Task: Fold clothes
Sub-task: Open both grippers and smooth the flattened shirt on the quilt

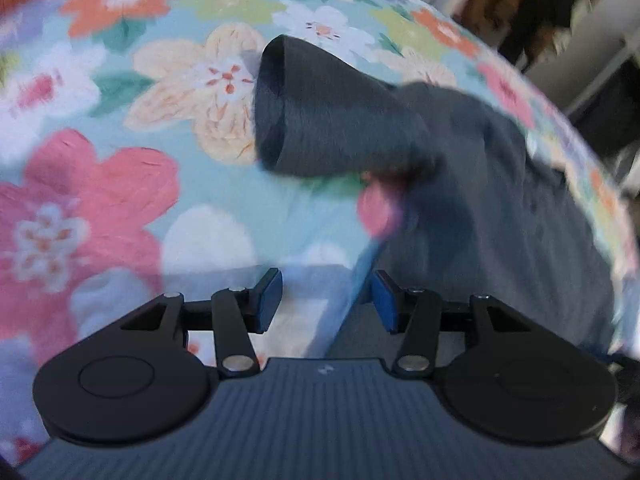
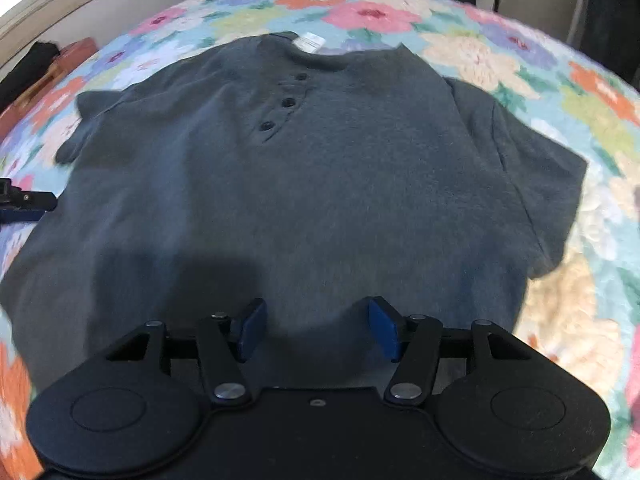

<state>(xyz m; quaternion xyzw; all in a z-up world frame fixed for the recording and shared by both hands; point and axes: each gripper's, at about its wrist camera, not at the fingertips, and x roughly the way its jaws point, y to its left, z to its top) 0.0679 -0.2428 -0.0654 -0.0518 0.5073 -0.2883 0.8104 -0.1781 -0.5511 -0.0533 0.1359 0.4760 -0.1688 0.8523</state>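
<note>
A dark grey short-sleeved shirt with three buttons lies front-up and spread flat on the floral bedspread, its collar at the far end. My right gripper hovers open over the shirt's near hem, nothing between its blue pads. In the left wrist view one sleeve of the shirt stands up off the bed like a tube, its opening facing left. My left gripper is open just short of the shirt's side edge, holding nothing. Its tip shows at the left edge of the right wrist view.
The floral bedspread covers the whole bed around the shirt. Beyond the far bed edge are a wall, furniture and dark hanging items. A brown and black object sits at the far left of the bed.
</note>
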